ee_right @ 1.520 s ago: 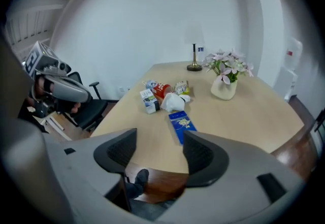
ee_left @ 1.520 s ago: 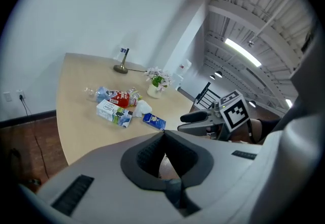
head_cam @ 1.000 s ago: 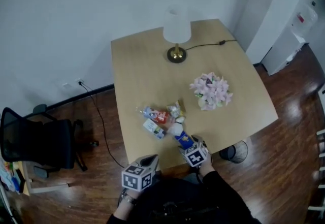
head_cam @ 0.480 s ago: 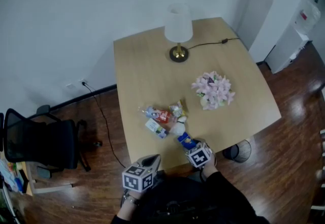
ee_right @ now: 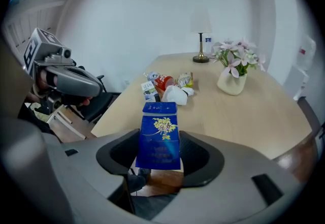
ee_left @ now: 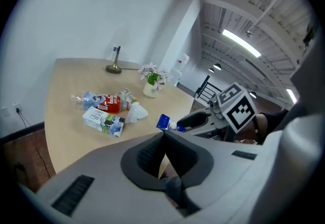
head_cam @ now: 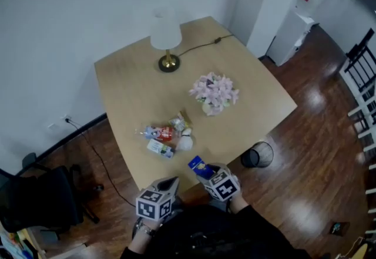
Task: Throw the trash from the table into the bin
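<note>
My right gripper (head_cam: 205,172) is shut on a blue box (ee_right: 160,136) and holds it a little above the table's (head_cam: 135,87) near edge; its jaws have just been closing, with the box between them. The box (ee_left: 165,122) also shows in the left gripper view, ahead of the right gripper (ee_left: 193,122). My left gripper (ee_left: 163,136) is shut and holds nothing, hanging off the table's near edge (head_cam: 170,184). On the table lie a bottle with a red label (head_cam: 157,133), a white carton (head_cam: 160,148), crumpled white paper (head_cam: 185,143) and a wrapper (head_cam: 179,121). A black mesh bin (head_cam: 257,155) stands on the floor at the table's right.
A lamp (head_cam: 166,40) with a cable and a vase of pink flowers (head_cam: 214,92) stand further back on the table. A black office chair (head_cam: 35,199) is on the floor at the left. A white wall runs behind the table.
The right gripper has closed on the blue box and raised it off the table towards me. The left gripper has barely moved. The head view has swung, so the table sits further left.
</note>
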`<act>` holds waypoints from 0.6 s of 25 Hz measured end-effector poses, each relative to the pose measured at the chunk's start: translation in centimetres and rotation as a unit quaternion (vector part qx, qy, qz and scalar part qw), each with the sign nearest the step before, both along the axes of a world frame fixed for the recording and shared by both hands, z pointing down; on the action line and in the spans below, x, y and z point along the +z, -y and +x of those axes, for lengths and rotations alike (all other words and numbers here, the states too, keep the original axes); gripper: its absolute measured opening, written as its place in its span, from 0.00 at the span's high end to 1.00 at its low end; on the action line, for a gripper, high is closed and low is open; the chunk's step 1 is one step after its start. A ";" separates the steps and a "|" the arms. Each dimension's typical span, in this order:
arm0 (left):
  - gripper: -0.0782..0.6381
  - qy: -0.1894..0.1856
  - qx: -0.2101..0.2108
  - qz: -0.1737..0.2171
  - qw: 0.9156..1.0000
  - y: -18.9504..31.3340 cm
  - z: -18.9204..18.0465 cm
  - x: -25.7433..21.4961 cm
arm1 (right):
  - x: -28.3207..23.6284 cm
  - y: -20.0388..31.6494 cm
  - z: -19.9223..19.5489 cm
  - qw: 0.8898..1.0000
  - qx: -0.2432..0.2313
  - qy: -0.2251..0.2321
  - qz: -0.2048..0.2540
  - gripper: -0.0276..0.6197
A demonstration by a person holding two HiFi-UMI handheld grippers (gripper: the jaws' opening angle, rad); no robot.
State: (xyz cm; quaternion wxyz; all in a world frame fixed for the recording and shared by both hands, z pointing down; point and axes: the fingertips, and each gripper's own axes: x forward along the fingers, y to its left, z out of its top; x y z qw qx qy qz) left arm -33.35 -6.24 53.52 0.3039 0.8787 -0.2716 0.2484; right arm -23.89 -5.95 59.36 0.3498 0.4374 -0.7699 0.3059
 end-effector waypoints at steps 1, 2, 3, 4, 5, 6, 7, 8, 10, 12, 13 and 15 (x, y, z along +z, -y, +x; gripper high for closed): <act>0.89 0.007 0.010 0.001 1.000 -0.2 0.2 0.4 | -0.3 -0.5 -0.4 1.000 0.003 0.004 0.004 0.56; 0.89 0.015 0.020 0.002 1.000 -0.4 0.5 0.6 | -0.6 -1.0 -0.6 1.000 0.005 0.008 0.007 0.56; 0.89 0.020 0.029 0.003 0.999 -0.6 0.9 0.8 | -0.9 -1.5 -0.6 1.000 0.007 0.012 0.008 0.56; 0.89 0.022 0.037 0.004 0.999 -0.8 1.6 0.8 | -1.1 -1.9 -0.3 1.000 0.009 0.014 0.009 0.56; 0.89 0.023 0.044 0.005 0.999 -1.1 2.3 0.8 | -1.1 -2.4 0.2 1.000 0.013 0.015 0.008 0.56; 0.89 0.023 0.050 0.006 0.998 -1.3 3.1 0.8 | -0.9 -2.8 0.9 1.000 0.018 0.014 0.006 0.56; 0.89 0.024 0.056 0.008 0.998 -1.5 4.1 0.9 | -0.8 -3.2 1.8 1.000 0.025 0.013 0.005 0.56; 0.89 0.025 0.062 0.009 0.998 -1.7 5.1 1.0 | -0.7 -3.5 2.7 0.999 0.030 0.014 0.007 0.56; 0.89 0.029 0.077 0.009 0.997 -2.3 7.7 1.2 | -1.1 -3.9 4.9 0.999 0.039 0.018 0.016 0.56; 0.89 0.035 0.098 0.015 0.994 -3.0 10.9 1.2 | -1.1 -4.6 7.9 0.998 0.059 0.019 0.022 0.56; 0.89 0.039 0.110 0.017 0.993 -3.4 12.7 1.2 | -0.9 -5.1 9.5 0.997 0.069 0.024 0.022 0.56; 0.89 0.043 0.127 0.019 0.991 -4.1 16.6 1.4 | -0.4 -6.3 13.1 0.995 0.089 0.034 0.017 0.56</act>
